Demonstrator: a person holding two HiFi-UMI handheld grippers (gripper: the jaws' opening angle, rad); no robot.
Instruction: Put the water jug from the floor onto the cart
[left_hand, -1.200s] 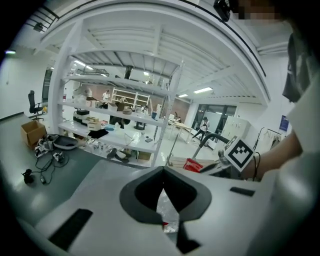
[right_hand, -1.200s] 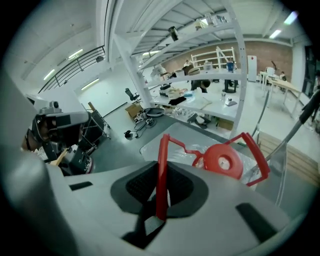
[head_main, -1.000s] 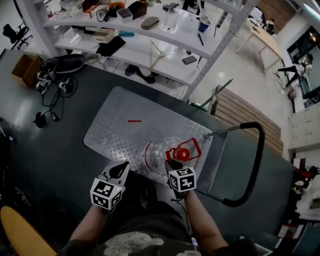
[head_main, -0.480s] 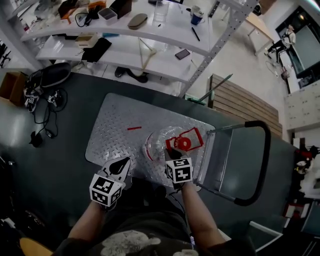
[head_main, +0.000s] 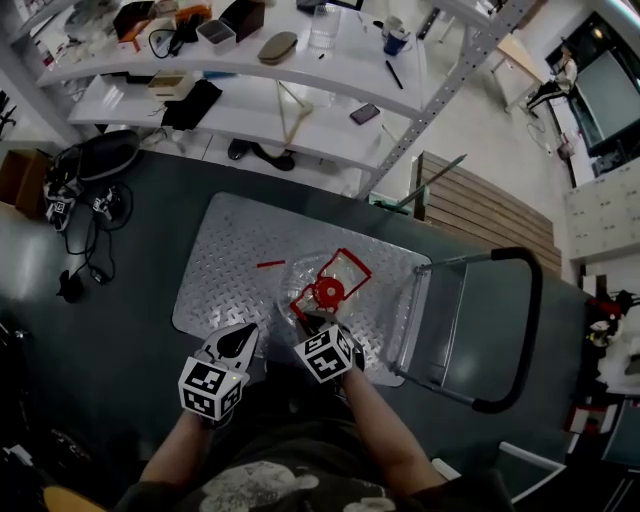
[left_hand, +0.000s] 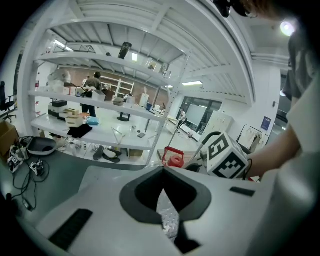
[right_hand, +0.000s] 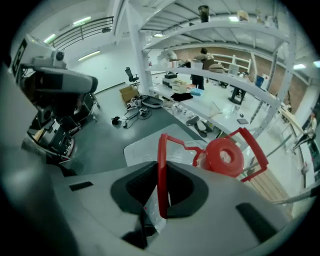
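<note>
The clear water jug (head_main: 312, 283) with a red cap (head_main: 327, 293) and a red frame handle (head_main: 340, 268) is over the near part of the cart's diamond-plate deck (head_main: 235, 250). I cannot tell whether it rests on the deck. My right gripper (head_main: 312, 320) is shut on the red handle (right_hand: 161, 175); the bar runs between its jaws, with the cap (right_hand: 225, 157) just beyond. My left gripper (head_main: 235, 342) is at the deck's near edge, left of the jug, jaws together on nothing (left_hand: 162, 172). From there I see the red cap (left_hand: 175, 161) and the right gripper's marker cube (left_hand: 227, 156).
The cart's black push handle (head_main: 525, 330) stands folded out at the right. A small red strip (head_main: 270, 264) lies on the deck. A white shelving rack (head_main: 300, 70) with several items is beyond the cart. Cables and a bag (head_main: 95, 160) lie at the left, a wooden pallet (head_main: 490, 215) at the right.
My right gripper has carried the jug leftward over the deck and the red handle has swung round. The left gripper has stayed at the deck's near edge.
</note>
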